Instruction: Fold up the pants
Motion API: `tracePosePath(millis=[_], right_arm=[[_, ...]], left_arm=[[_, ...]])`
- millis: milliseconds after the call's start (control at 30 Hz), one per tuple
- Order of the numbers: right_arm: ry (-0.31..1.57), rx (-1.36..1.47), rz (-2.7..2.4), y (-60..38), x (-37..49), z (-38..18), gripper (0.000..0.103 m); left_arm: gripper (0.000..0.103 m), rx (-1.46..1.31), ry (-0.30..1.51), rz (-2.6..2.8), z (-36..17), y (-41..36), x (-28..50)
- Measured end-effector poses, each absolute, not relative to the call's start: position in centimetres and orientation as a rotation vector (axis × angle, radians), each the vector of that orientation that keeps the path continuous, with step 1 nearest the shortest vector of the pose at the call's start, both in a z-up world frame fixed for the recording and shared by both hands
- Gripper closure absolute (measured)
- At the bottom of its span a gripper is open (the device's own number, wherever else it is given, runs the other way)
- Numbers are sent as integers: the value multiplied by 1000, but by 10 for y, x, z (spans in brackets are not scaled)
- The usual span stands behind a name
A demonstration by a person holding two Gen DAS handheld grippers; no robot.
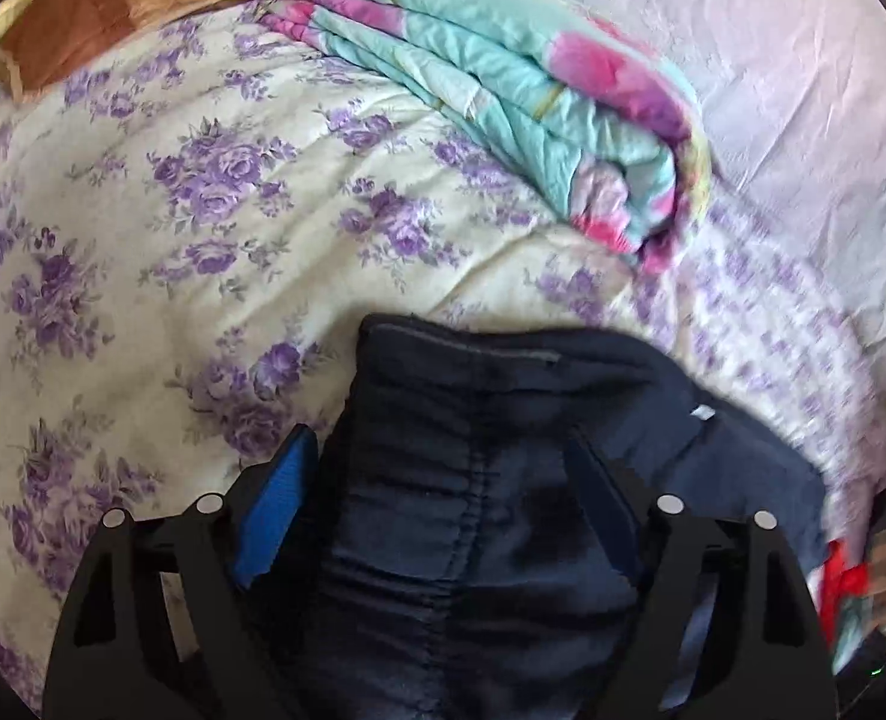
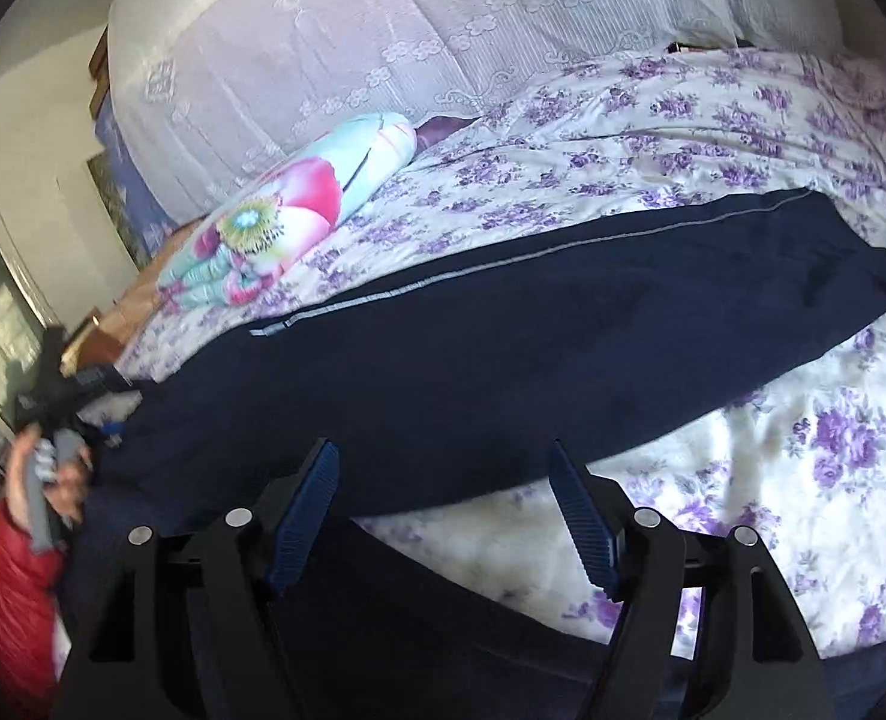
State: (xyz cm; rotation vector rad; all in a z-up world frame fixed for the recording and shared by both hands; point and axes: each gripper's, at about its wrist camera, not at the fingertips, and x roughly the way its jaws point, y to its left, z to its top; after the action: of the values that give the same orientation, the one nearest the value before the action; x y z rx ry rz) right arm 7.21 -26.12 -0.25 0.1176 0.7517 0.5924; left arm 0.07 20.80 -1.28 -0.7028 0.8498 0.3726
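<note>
Purple roses run all over the cream bedsheet [image 2: 652, 138], and across it lie the navy pants [image 2: 562, 324], stretched out long with a thin pale stripe down the side seam. Their gathered elastic waistband [image 1: 443, 480] sits between the spread fingers of the left gripper [image 1: 443, 468]. Its blue pads stand on either side of the cloth with the fabric bunched up between them, and the jaws are wide, not pinching anything that I can see. The right gripper [image 2: 443, 480] hangs over the near edge of the pants, fingers likewise parted and clamping nothing, with dark fabric below it and the sheet showing through the gap.

From the right-hand camera the person's left hand [image 2: 47, 480], in a red puffy sleeve, shows at the far left end of the pants, wrapped round a grey handle.

Beyond the pants lies a folded quilt [image 1: 502, 90], teal with pink flowers, well apart from them. Behind it hangs a white lace cover [image 2: 323, 48]. Brown wooden furniture [image 1: 65, 30] shows at the bed's edge.
</note>
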Motion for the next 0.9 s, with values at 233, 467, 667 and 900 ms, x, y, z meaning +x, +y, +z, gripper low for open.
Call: tracePosePath(millis=[233, 467, 667, 900], right_arm=[[826, 206, 595, -272, 84, -22, 29], [837, 240, 597, -272, 86, -26, 29], [840, 228, 635, -267, 87, -28, 29], [835, 279, 650, -274, 86, -30, 29]], left_arm=[[21, -659, 890, 290, -14, 227, -16], [22, -689, 879, 188, -21, 236, -1], [22, -679, 895, 143, -25, 237, 26], [55, -685, 873, 114, -30, 242, 26]])
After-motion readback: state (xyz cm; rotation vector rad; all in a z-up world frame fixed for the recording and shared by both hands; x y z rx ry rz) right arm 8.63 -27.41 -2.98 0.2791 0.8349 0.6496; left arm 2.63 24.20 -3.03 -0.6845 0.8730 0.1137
